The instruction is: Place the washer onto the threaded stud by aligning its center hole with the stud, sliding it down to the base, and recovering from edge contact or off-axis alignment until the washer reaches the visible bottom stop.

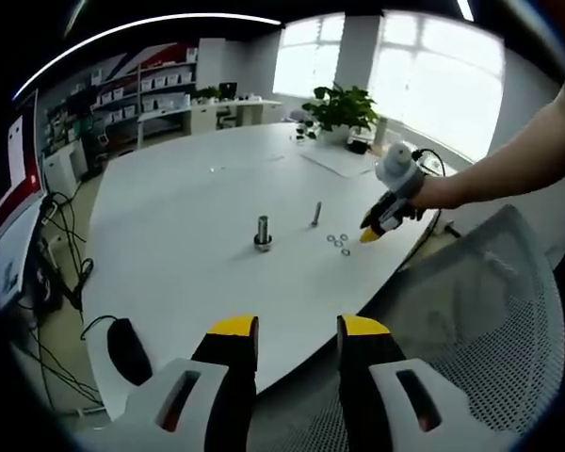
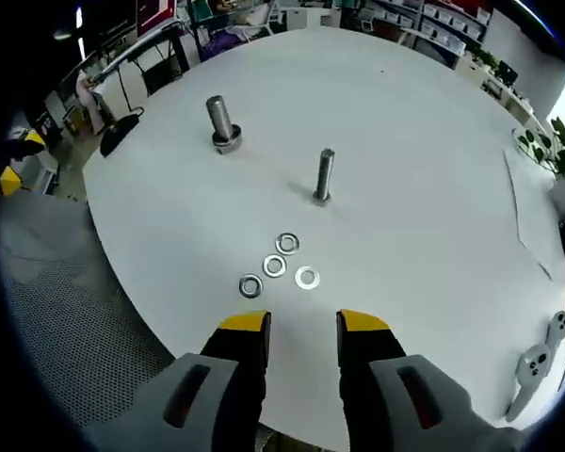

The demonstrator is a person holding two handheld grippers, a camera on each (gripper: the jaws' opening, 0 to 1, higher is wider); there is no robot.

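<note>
White surface (image 2: pixel 433 141), round-edged, carries everything here: four steel washers (image 2: pixel 274 266) lie flat in a loose cluster just ahead of my right claw (image 2: pixel 304 325), whose yellow-tipped jaws stand apart w/ nothing between them. Beyond the washers, a slim threaded stud (image 2: pixel 324 176) stands upright on its base; further back and to the left in the right gripper view, a thicker stud (image 2: pixel 221 122) stands too, w/ a ring at its foot. No washer is on the slim stud; all four are on the surface, near it but apart.

In the left gripper view my left claw (image 1: pixel 298 330) hangs over the near edge of the surface, jaws apart, empty, well away from the studs. My right claw (image 1: pixel 375 226) shows across from it, tips low beside the washers (image 1: pixel 338 243), an arm (image 1: pixel 518 165) reaching in behind it. A mesh chair back (image 1: pixel 480 311) sits at right, a plant (image 1: pixel 339 108) at the far edge by the windows.
</note>
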